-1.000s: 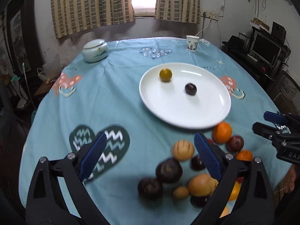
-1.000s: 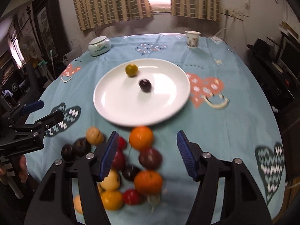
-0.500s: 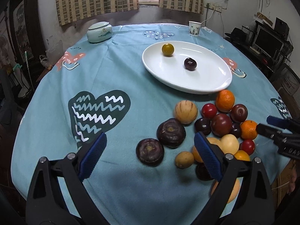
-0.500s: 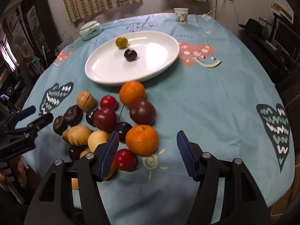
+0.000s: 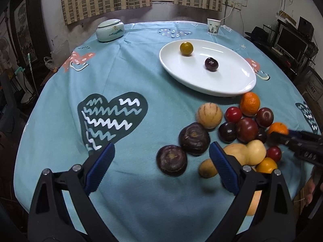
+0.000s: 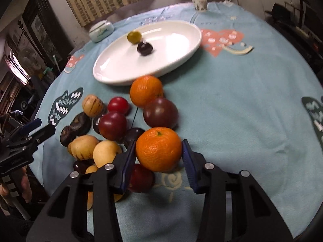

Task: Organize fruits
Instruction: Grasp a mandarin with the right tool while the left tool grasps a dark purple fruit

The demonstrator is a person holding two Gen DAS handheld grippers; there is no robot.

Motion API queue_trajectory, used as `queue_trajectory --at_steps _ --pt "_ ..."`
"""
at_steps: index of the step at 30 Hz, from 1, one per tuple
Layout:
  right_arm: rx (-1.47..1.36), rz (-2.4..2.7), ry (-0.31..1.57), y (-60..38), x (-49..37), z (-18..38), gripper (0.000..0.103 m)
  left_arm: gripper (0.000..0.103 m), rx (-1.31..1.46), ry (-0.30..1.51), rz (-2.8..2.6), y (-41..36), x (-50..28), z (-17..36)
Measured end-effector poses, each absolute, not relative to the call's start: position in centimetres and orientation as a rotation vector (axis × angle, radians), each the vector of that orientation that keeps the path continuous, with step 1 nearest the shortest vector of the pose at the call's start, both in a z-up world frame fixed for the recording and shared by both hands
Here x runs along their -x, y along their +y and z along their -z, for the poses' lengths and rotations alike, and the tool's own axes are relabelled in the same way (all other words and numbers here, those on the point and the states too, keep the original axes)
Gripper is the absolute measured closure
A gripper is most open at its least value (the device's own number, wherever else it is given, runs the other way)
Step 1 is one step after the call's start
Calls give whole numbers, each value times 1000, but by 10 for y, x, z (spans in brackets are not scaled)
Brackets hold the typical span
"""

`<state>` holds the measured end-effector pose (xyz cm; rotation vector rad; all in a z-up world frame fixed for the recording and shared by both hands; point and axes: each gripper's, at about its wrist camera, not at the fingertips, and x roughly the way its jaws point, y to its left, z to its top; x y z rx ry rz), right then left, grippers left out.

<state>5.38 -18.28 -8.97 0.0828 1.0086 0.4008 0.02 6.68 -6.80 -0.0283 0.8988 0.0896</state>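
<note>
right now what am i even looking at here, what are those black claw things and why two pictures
Those claws are hand-held grippers, one in each of a person's hands, each carrying a camera that looks along its fingers. So one picture comes from the left gripper, the other from the right gripper. A table with a blue cloth holds a white plate with two small fruits, and a pile of loose fruit nearby. The left gripper is open and empty. The right one's jaws are closing around an orange from the pile.
</note>
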Motion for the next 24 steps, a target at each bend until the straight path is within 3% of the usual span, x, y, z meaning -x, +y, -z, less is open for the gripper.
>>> queue_trajectory --at_steps 15,18,20,24 --pt "-39 -322 1038 -195 -46 100 57 9 39 989 -62 68 -13 115" --pt "-35 -322 1039 -194 -48 101 57 24 125 961 -28 70 -14 115" --pt "-33 -331 1050 -192 -48 104 57 60 113 954 -20 66 -12 114" --pt "-35 -329 1028 -191 -49 106 57 60 105 970 -11 62 -8 112"
